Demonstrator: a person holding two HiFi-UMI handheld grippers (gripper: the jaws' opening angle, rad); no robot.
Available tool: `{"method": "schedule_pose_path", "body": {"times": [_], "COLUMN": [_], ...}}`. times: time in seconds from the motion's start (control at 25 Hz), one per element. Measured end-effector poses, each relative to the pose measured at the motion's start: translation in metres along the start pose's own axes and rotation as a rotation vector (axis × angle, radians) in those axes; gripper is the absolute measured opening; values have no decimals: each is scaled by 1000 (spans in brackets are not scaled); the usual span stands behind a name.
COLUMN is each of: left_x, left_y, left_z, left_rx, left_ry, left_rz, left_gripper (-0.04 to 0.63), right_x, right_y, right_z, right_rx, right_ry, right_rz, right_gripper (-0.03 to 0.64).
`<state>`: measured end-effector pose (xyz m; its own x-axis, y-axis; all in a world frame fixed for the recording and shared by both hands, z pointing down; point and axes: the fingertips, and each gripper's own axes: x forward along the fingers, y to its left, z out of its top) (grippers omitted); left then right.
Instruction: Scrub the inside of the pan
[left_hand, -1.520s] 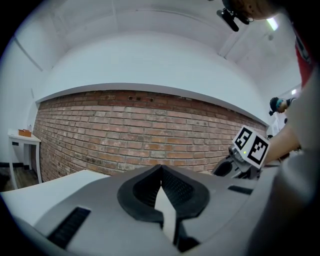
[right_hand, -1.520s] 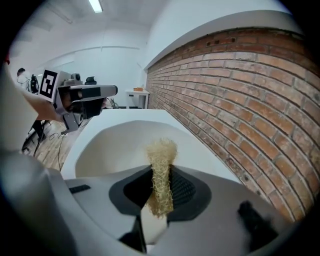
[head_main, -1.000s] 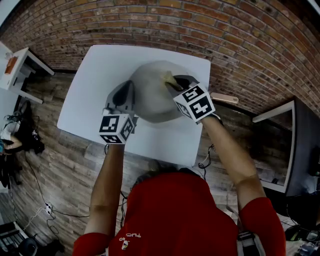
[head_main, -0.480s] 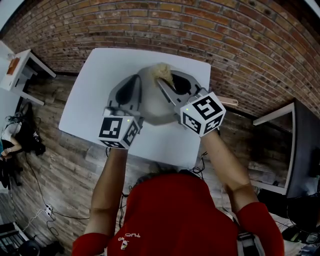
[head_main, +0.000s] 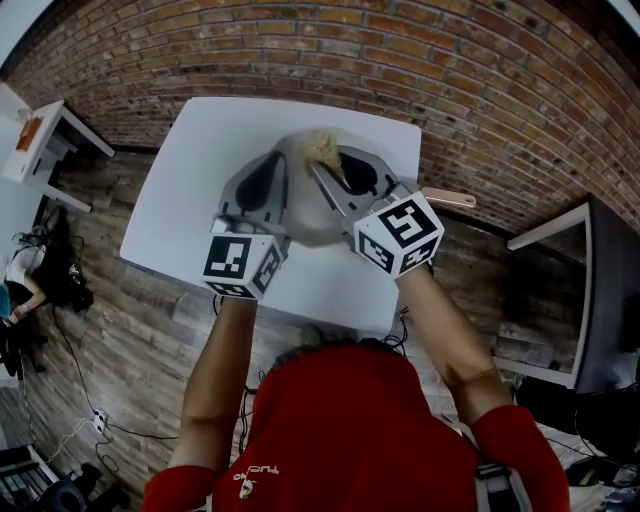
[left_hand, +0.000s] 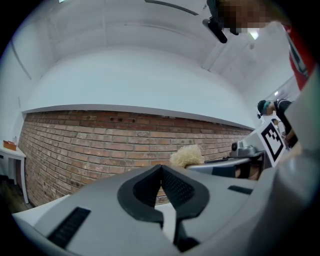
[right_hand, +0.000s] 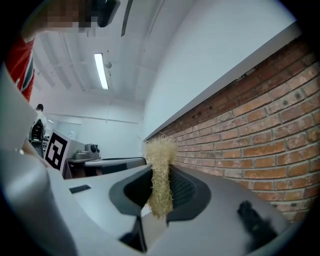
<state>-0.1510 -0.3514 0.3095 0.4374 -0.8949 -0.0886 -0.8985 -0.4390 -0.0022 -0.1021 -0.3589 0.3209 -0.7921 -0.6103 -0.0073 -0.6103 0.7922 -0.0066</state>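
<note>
Counted from the head view: two hand-held grippers, two marker cubes, one pan, one handle, one scouring tuft, one white counter. Left hand-held gripper closed, pads meeting at the tips in a narrow V, nothing caught between them; only brick wall and a strip of white seen through the gap lower down. Right hand-held gripper clamped on the single scouring tuft, a straw-coloured bundle of fibres pinched along its lower half and fraying out above the pad tips. Same tuft seen from the left hand-held gripper's own camera as a pale puff beyond and just right of its closed tips. One grey pan on the counter between the two hand-held grippers, bowl partly covered by both sets of jaws; upright or tipped, not possible to tell. Long axis running sideways, left to right: bowl next to the left hand-held gripper, copper-coloured handle pointing away to the right, poking out just past the right hand-held gripper's marker cube and over the counter's right edge. Left marker cube nearer the person than the pan. Tuft held over the far part of the pan, ahead of the right hand-held gripper's tips; touching the pan or not, impossible to say.
</note>
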Motion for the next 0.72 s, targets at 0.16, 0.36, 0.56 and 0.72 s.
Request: {"method": "schedule_pose_path", "body": {"times": [0.16, 0.36, 0.56, 0.72], "left_x": [-1, -2, 0, 2], "left_y": [-1, -4, -4, -2], "left_z": [0, 2, 1, -2], "left_rx": [-3, -5, -10, -16], "left_ry": [-1, -8, -10, -6], "left_rz": [-1, -4, -7, -7], "left_gripper": [14, 14, 14, 14], "right_x": [0, -2, -2, -1], "right_y": [1, 5, 4, 1], "right_z": [0, -1, -2, -2], "right_rx": [-1, -3, -7, -8], "right_ry": [4, 7, 15, 20], "right_rz": [1, 2, -1, -7], "right_gripper": [86, 86, 86, 86]}}
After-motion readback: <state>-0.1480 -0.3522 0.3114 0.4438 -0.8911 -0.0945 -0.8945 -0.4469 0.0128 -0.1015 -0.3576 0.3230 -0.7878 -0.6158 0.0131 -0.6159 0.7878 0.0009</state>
